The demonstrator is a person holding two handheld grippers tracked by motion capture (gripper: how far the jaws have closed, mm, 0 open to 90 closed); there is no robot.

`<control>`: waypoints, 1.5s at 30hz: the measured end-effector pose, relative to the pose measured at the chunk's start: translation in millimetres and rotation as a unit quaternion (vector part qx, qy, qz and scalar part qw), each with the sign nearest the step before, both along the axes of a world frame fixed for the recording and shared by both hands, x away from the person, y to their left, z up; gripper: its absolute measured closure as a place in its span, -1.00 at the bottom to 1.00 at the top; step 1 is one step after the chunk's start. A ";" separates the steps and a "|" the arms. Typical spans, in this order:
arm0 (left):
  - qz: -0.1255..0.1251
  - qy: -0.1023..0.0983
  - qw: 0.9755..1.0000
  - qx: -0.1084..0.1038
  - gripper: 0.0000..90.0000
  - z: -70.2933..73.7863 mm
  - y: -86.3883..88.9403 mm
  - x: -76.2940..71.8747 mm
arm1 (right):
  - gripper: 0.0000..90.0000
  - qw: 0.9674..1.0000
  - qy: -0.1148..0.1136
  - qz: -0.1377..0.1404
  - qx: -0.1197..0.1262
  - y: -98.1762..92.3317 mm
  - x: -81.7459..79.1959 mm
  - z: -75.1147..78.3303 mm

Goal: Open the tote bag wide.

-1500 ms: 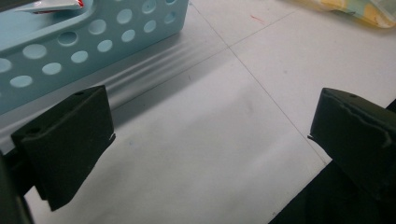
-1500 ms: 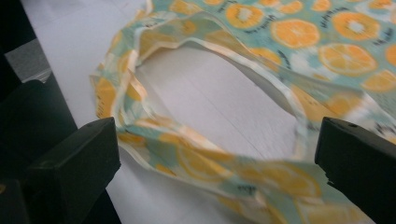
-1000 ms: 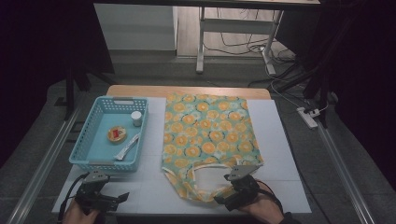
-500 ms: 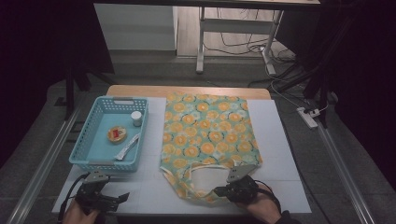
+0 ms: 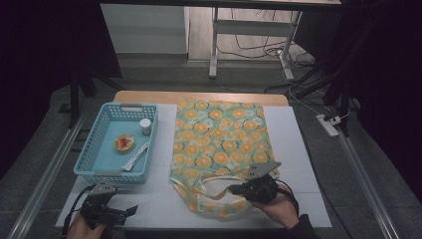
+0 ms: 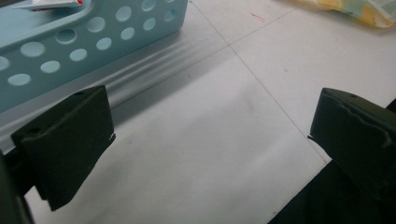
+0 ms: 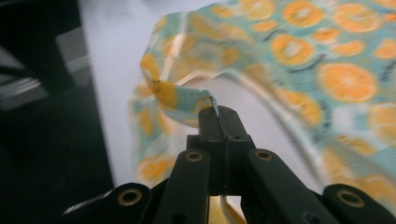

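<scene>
**Right tongs pinch the bag's handle strap**

The right tongs [image 7: 218, 112] have just been closing and now clamp a strap of the orange-print tote bag [image 5: 219, 144], which lies flat in the middle of the counter [image 5: 298, 149], its handles at the near edge. The pinched strap lifts off the surface. The left tongs [image 6: 210, 135] rest near the front left corner, jaws wide with nothing between them, just beside the blue basket [image 5: 94, 149]
</scene>
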State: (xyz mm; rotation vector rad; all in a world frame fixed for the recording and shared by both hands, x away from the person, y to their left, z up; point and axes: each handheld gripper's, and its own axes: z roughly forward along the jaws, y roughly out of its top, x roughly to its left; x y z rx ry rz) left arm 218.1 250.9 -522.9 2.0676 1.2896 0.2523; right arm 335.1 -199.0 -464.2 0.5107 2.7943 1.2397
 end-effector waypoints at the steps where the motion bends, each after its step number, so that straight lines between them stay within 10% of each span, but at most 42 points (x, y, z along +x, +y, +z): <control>1: 0.000 0.000 1.000 0.000 -1.00 0.0 0.0 0.0 | 1.00 1.000 0.000 0.000 0.000 0.0 0.0 0.0; 45: 0.003 0.001 1.000 -0.005 -1.00 -0.3 1.4 0.1 | 1.00 0.991 -0.052 -0.122 0.020 39.2 149.9 10.4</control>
